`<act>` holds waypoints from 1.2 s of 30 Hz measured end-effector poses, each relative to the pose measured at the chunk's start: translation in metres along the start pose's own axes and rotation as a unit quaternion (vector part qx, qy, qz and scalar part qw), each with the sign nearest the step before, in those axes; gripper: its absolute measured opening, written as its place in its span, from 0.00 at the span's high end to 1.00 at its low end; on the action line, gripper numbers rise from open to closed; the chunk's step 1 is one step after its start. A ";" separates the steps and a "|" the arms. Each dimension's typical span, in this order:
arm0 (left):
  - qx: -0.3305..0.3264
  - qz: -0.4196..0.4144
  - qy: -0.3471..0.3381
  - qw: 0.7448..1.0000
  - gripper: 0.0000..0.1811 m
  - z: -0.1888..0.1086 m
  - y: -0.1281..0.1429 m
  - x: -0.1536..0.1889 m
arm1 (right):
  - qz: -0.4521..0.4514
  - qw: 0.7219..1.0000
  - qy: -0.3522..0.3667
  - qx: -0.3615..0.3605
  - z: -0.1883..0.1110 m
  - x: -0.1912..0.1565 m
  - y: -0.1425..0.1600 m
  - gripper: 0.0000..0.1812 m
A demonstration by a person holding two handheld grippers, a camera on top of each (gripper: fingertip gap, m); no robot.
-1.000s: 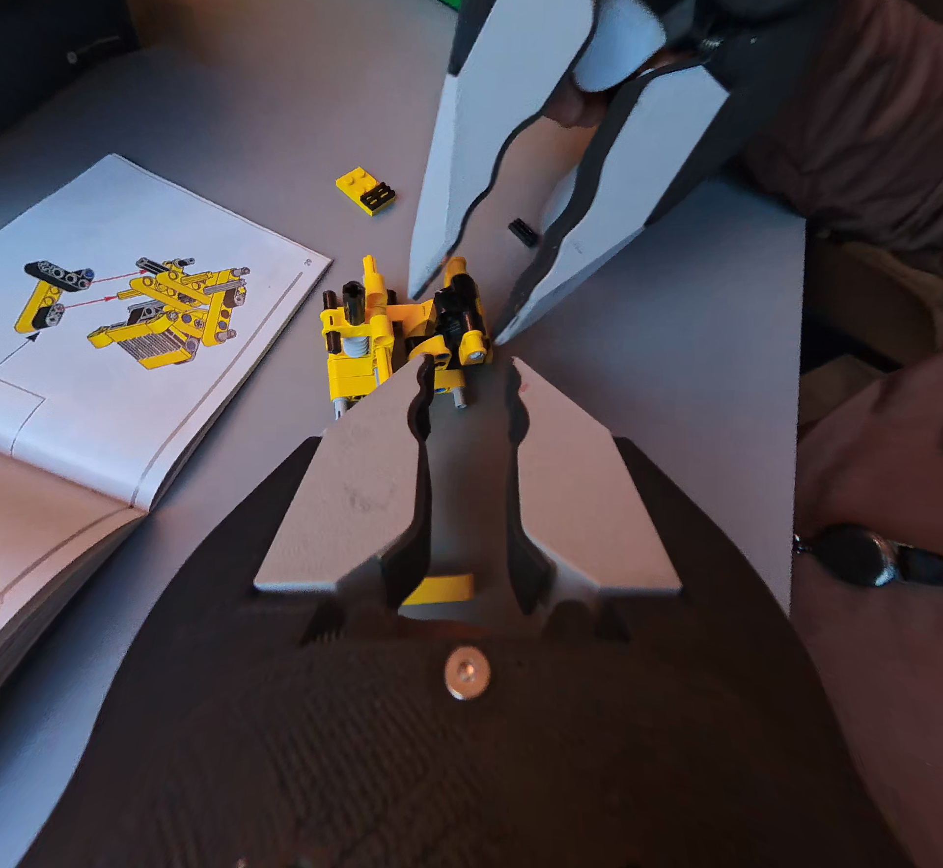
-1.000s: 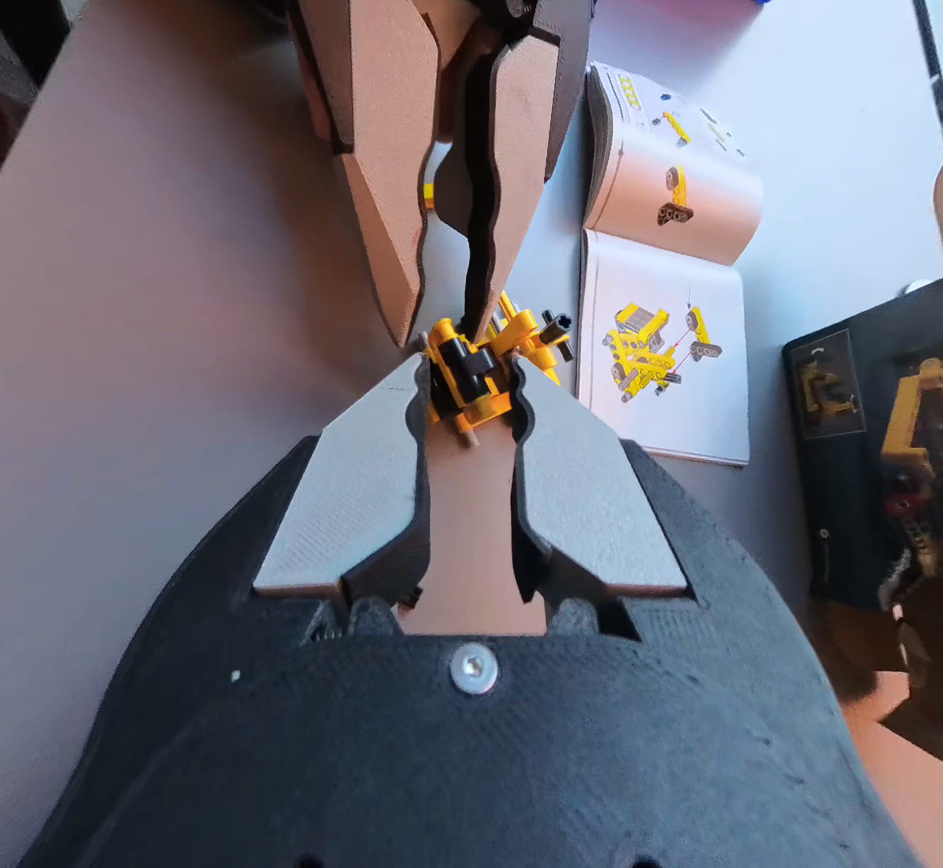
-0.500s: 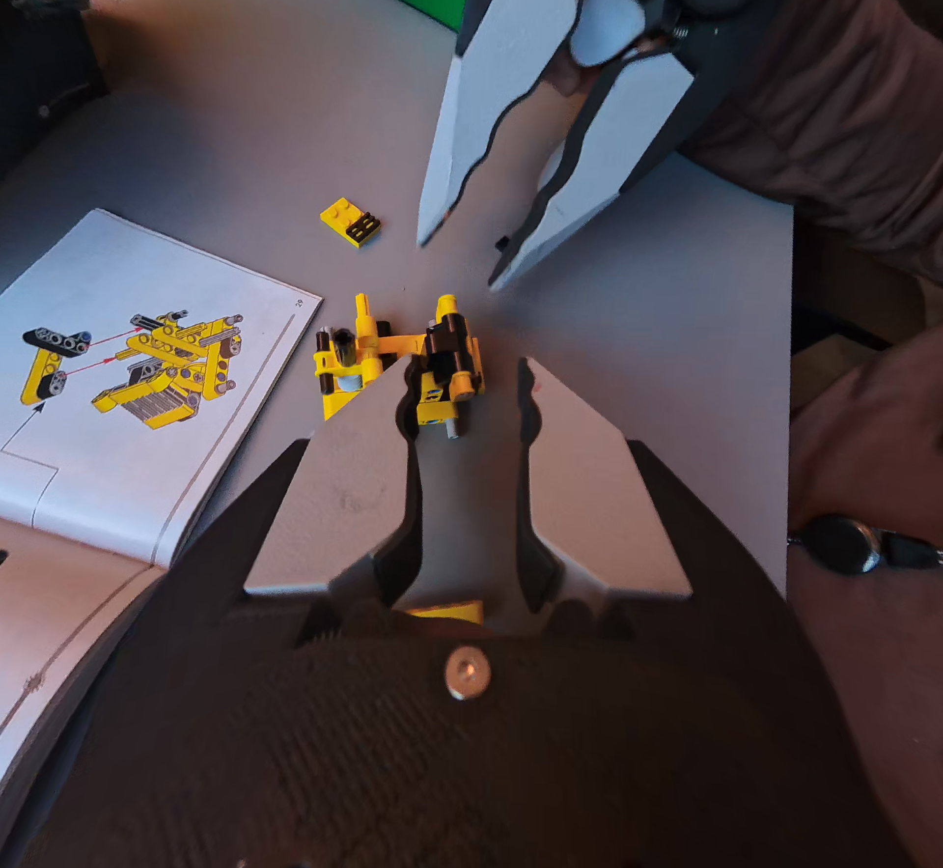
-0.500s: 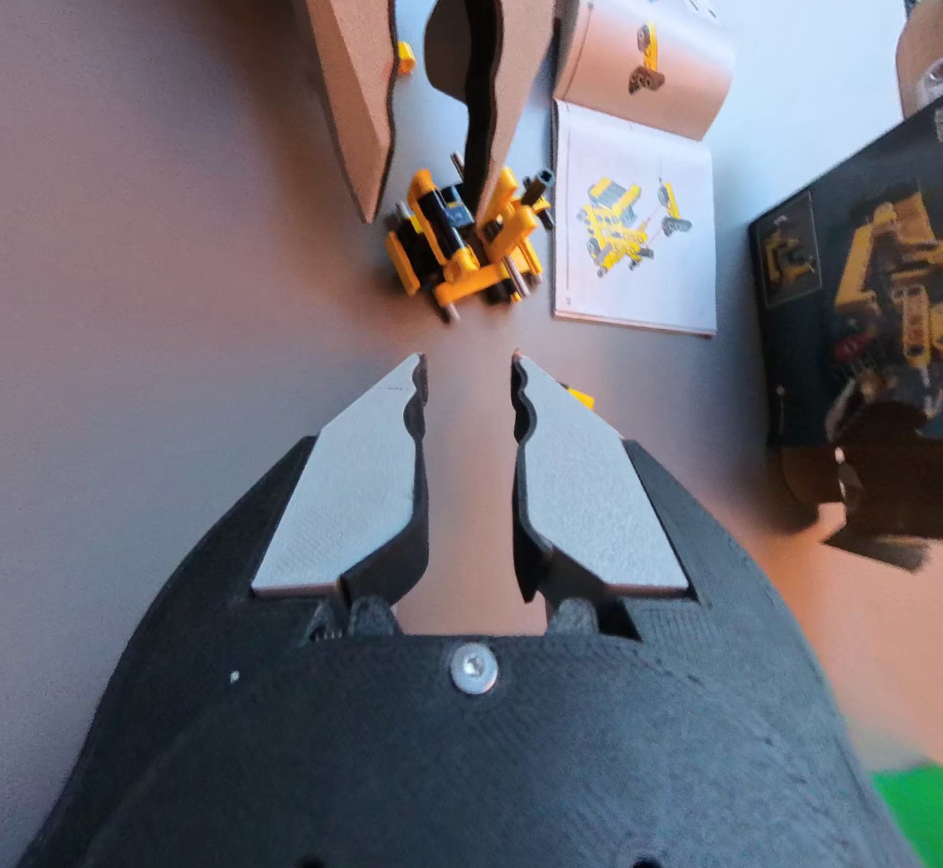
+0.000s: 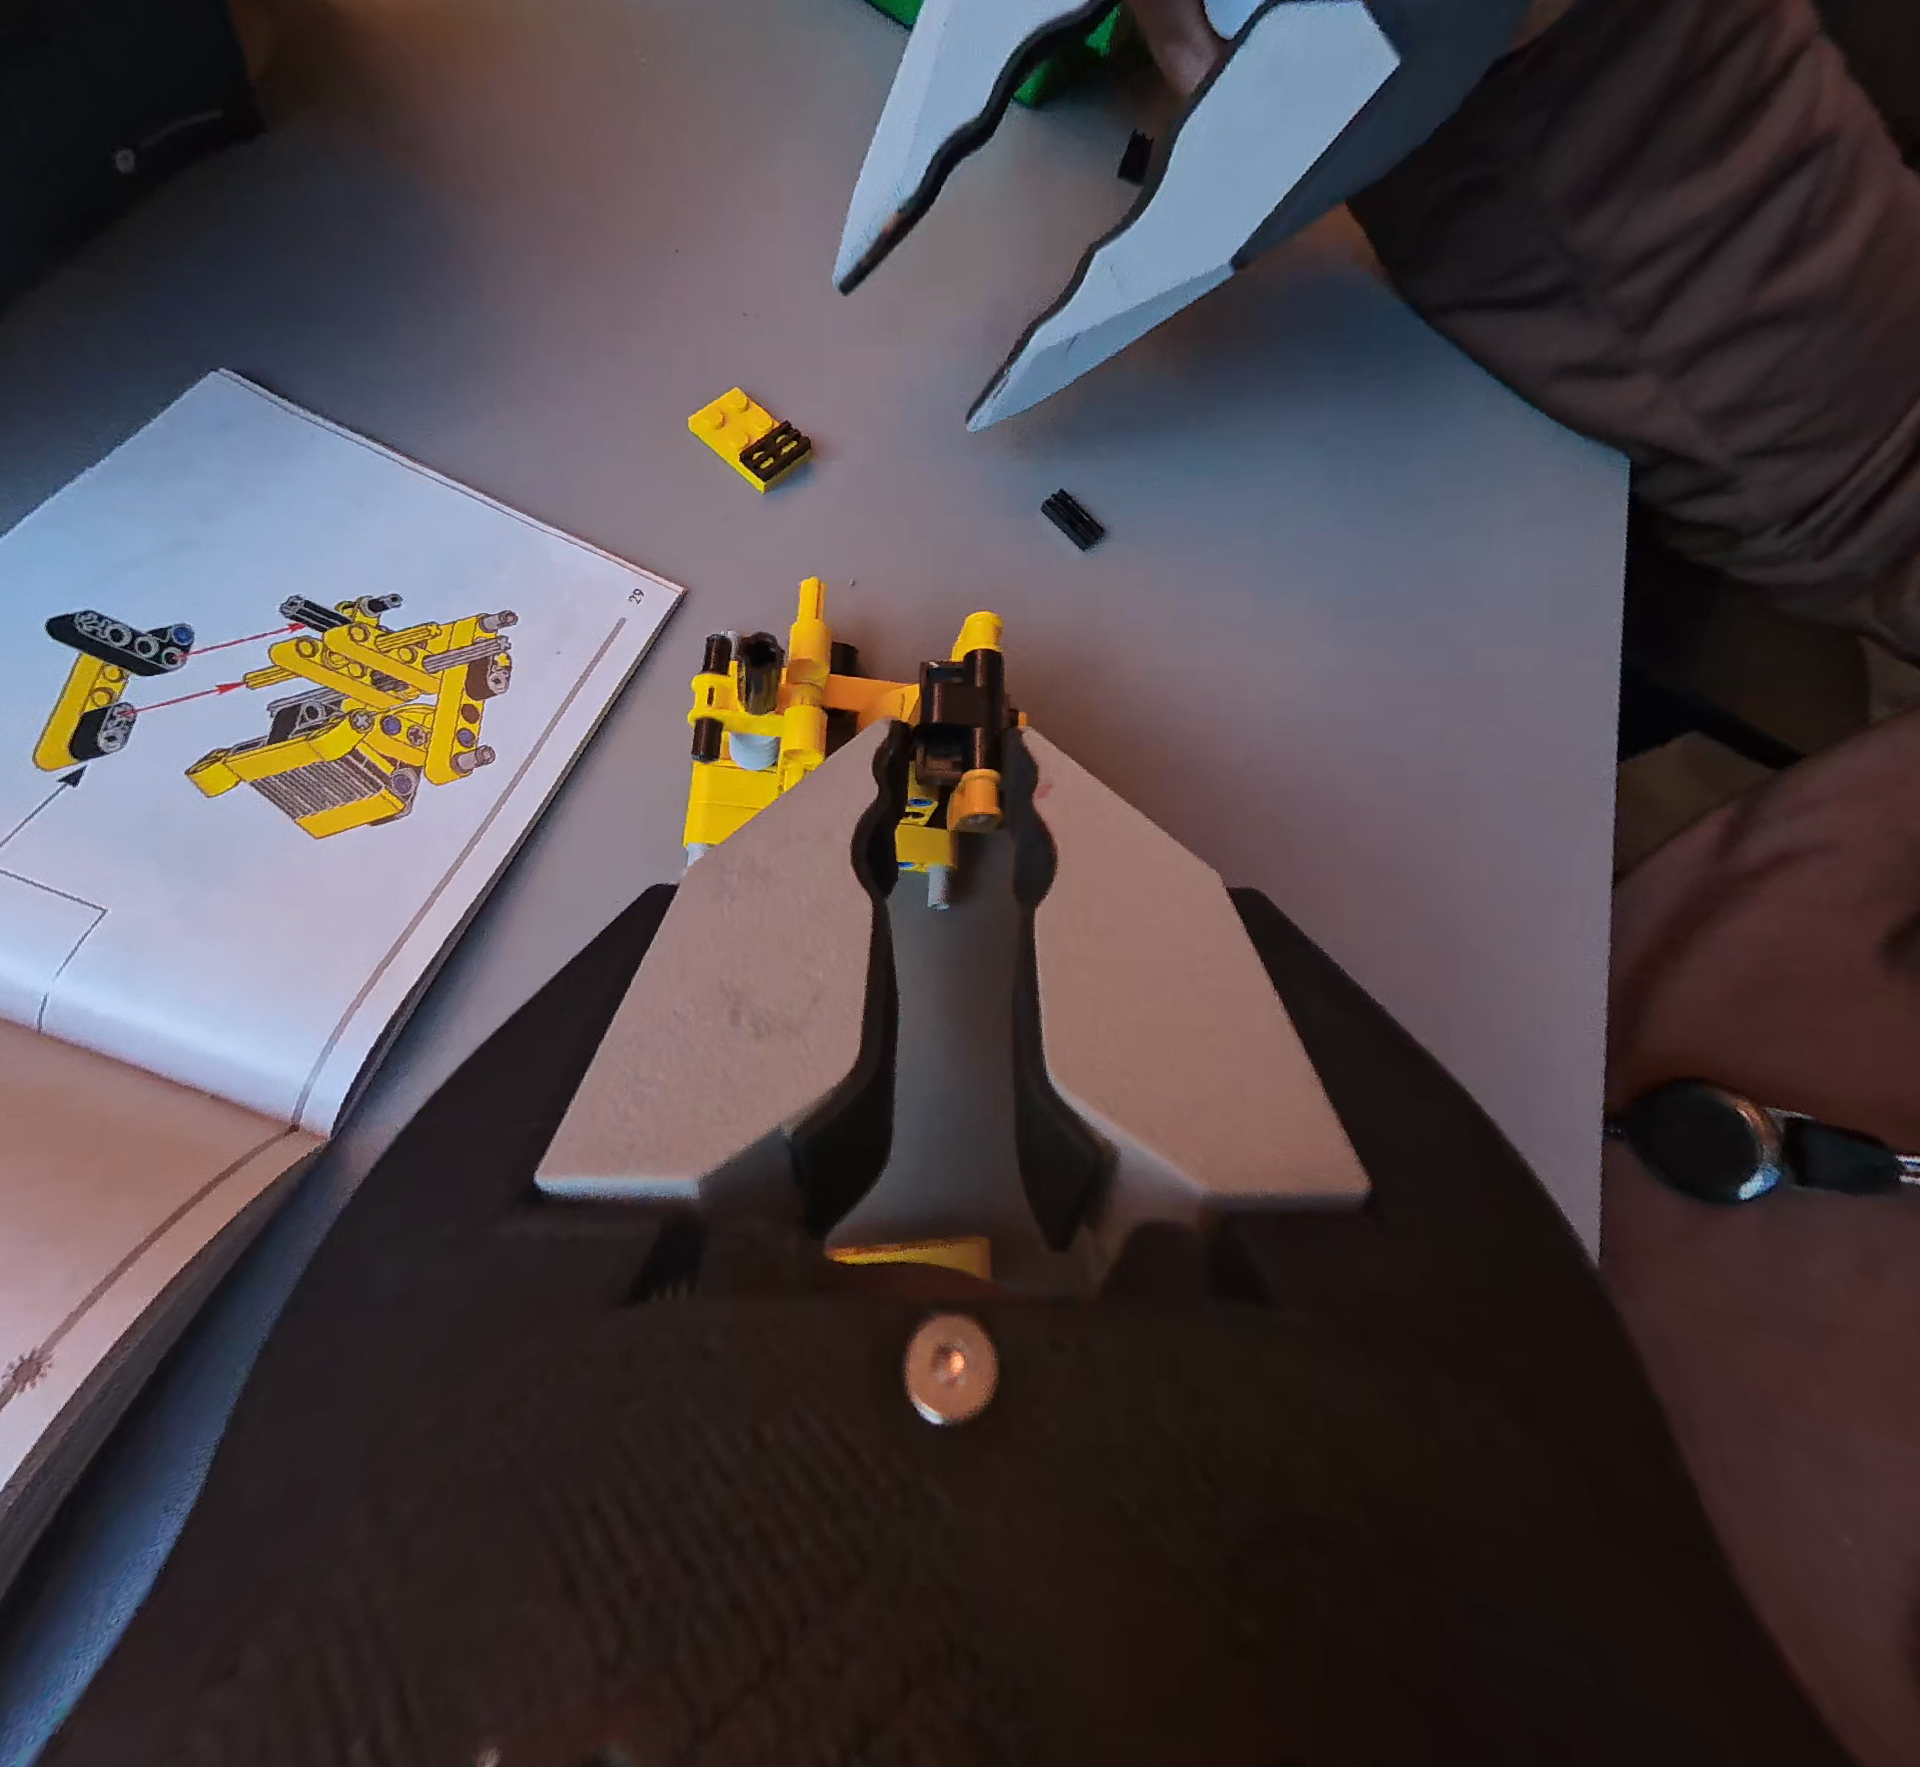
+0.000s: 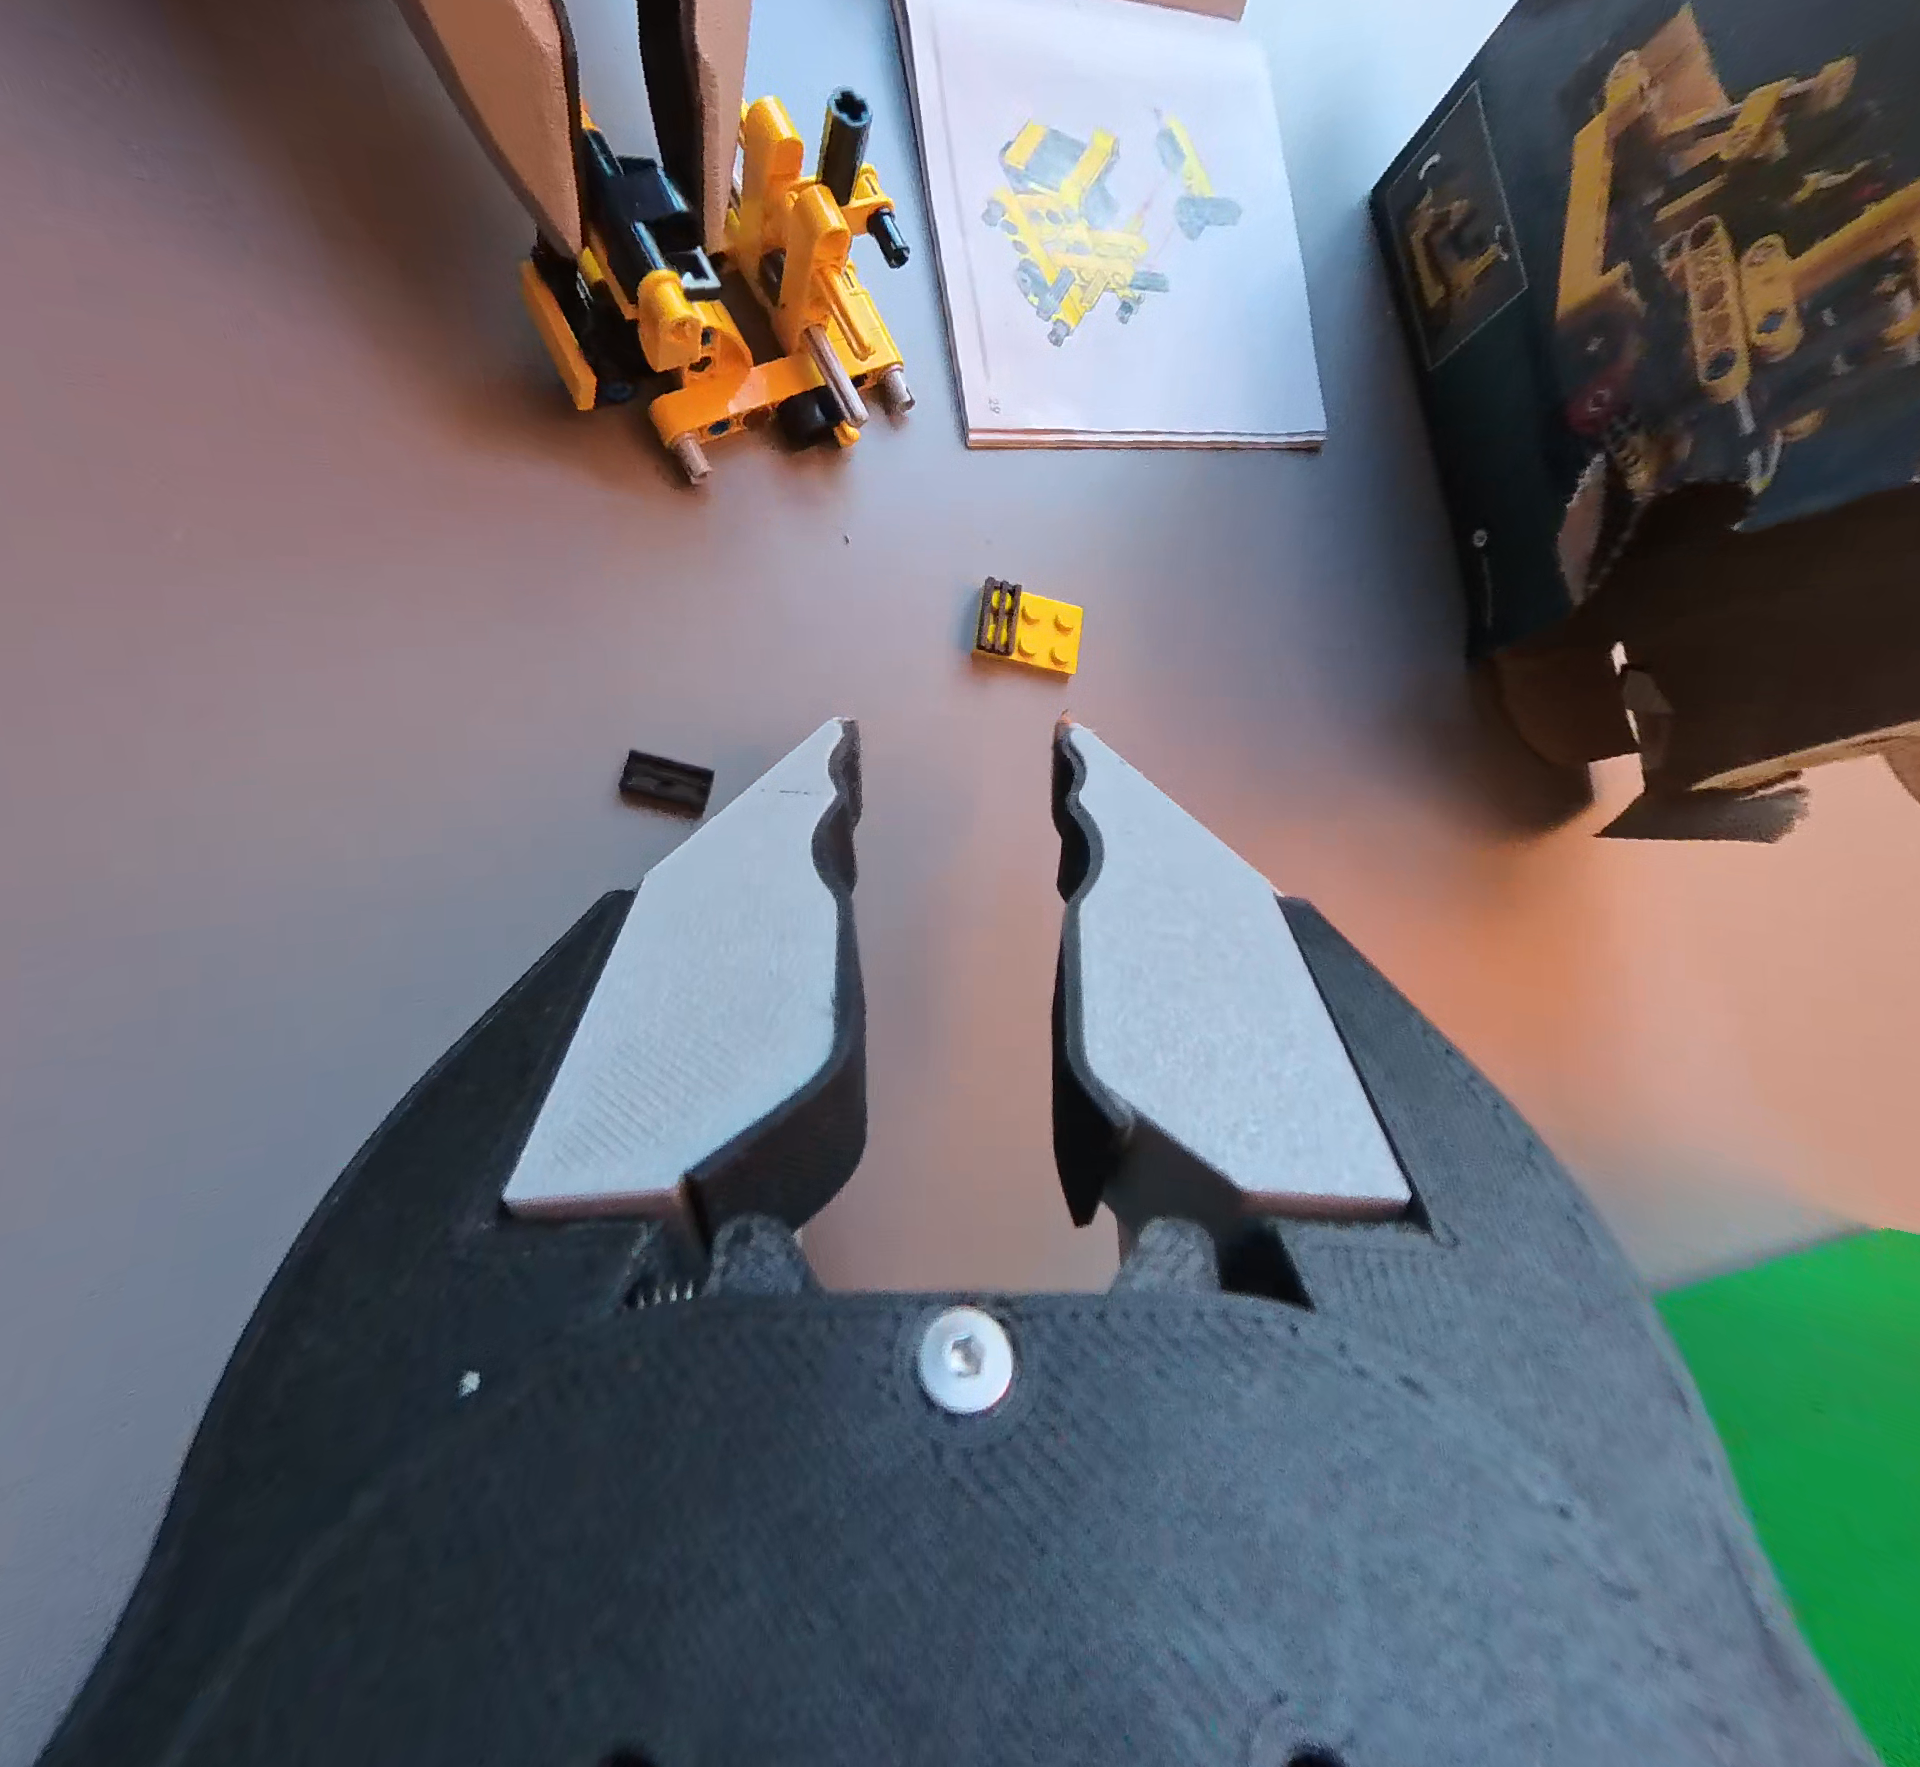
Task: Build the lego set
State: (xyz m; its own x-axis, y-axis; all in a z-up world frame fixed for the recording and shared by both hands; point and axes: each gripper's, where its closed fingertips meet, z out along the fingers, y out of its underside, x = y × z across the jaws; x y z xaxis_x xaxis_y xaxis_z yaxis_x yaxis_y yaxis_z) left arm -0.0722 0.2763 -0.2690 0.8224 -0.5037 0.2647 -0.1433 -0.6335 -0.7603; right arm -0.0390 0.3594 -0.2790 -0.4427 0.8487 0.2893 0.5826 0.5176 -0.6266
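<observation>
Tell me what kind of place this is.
Likely a hobby desk or workbench: a grey table holding an open manual, the set's box and a half-built model.

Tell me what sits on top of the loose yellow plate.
A small black grille tile sits on one end of the yellow plate; the four remaining studs are bare. Whatever lies under the plate, against the table, is hidden.

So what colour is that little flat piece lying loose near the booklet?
The plate is yellow with a black grille at one end, clearest in the right wrist view.
</observation>
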 end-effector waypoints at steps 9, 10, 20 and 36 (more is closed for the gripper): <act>0.046 -0.053 0.047 0.996 0.92 -0.001 -0.005 0.002 | 0.021 0.990 -0.093 0.105 0.015 -0.041 -0.053 0.82; 0.048 -0.054 0.055 0.996 0.92 -0.001 -0.005 0.004 | 0.028 0.987 -0.108 0.114 0.017 -0.046 -0.058 0.82; 0.057 -0.030 0.094 0.994 0.93 -0.004 -0.008 0.016 | 0.092 0.964 -0.200 0.151 0.015 -0.062 -0.077 0.89; 0.091 0.033 -0.003 0.995 0.90 -0.034 -0.019 -0.009 | 0.167 0.939 -0.245 0.175 0.011 -0.051 -0.073 0.84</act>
State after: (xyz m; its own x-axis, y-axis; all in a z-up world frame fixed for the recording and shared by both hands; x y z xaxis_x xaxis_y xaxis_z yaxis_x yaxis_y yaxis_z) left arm -0.0953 0.2729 -0.2373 0.8178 -0.5370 0.2069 -0.0954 -0.4812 -0.8714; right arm -0.0665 0.2774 -0.2561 -0.5851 0.7614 -0.2790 0.5235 0.0919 -0.8470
